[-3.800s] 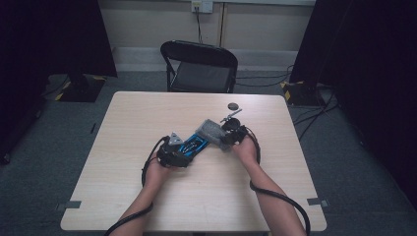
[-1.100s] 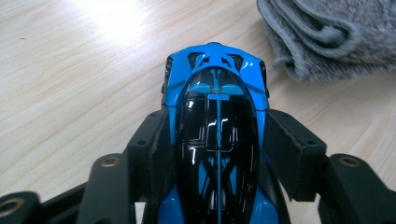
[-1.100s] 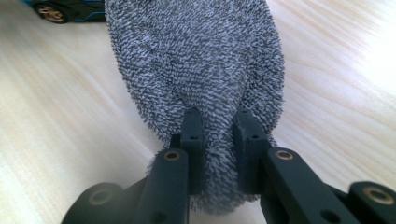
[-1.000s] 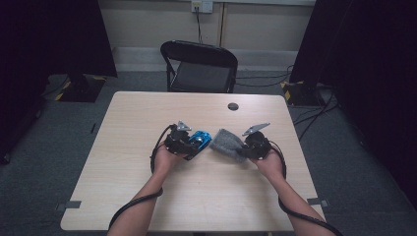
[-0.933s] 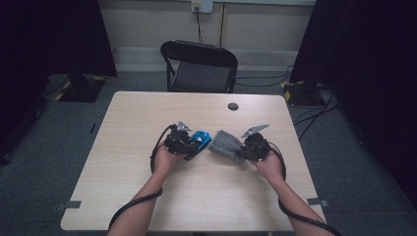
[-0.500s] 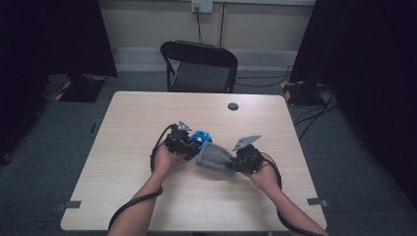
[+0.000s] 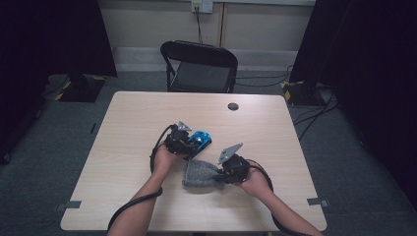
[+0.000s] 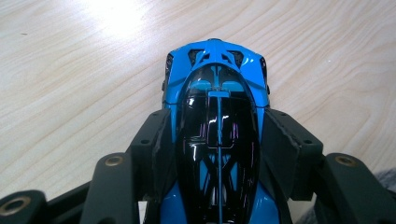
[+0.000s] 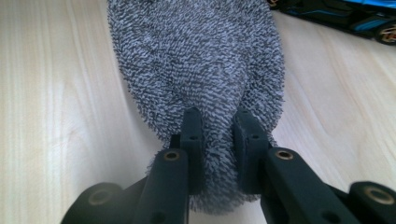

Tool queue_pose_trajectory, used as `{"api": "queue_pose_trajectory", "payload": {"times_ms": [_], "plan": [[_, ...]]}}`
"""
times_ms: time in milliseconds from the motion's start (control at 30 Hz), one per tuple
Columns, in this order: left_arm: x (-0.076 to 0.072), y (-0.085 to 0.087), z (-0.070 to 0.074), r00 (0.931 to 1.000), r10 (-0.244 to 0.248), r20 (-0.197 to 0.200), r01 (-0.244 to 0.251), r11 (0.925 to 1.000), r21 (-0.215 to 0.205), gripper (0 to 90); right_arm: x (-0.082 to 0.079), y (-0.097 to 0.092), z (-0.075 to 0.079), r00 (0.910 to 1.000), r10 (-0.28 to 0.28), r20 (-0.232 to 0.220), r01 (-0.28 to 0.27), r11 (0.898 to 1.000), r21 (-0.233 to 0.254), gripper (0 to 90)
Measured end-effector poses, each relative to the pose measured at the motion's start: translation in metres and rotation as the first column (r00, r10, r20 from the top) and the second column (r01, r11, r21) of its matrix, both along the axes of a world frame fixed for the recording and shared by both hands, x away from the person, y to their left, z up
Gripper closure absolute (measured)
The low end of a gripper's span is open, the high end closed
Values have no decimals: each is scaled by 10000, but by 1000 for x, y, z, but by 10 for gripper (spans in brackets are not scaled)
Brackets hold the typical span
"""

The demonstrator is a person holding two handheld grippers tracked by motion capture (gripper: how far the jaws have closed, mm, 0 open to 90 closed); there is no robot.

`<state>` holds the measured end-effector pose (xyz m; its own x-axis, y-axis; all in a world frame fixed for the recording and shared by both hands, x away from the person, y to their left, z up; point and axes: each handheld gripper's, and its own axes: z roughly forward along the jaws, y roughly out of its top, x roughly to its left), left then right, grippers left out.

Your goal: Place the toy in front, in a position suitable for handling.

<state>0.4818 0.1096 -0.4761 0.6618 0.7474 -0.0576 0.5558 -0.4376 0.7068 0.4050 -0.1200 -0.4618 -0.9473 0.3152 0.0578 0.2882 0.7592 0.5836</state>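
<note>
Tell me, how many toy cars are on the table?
1. The blue toy car sits near the middle of the table, clamped between the left gripper jaws, just beyond the grey cloth.

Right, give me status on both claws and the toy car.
Left claw clamped on blue toy car, car on table. Right claw pinching grey cloth beside the car. Nothing blocking; black disc far off.

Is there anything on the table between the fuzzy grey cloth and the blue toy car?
Nothing visible. The right gripper is pinching the grey cloth, whose far end lies just in front of the blue toy car. Only a strip of bare table shows between them. The left gripper clamps the car's sides.
</note>
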Motion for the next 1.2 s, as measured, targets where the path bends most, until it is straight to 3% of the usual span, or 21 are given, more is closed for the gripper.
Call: {"api": "queue_pose_trajectory", "payload": {"times_ms": [233, 667, 1200], "plan": [[-2, 2, -1, 10000, -35, 67, 36, 10000, -69, 441, 23, 9, -3, 9999, -163, 30, 165, 9989, -444, 763], [-3, 4, -2, 9998, -90, 203, 92, 9999, -107, 441, 71, -1, -4, 9860, -1602, 459, 1626, 9851, -557, 768], [-5, 5, -3, 9996, -76, 273, 81, 9998, -171, 441, 90, -7, -3, 9601, -2596, 1043, 2686, 9596, -836, 770]]}}
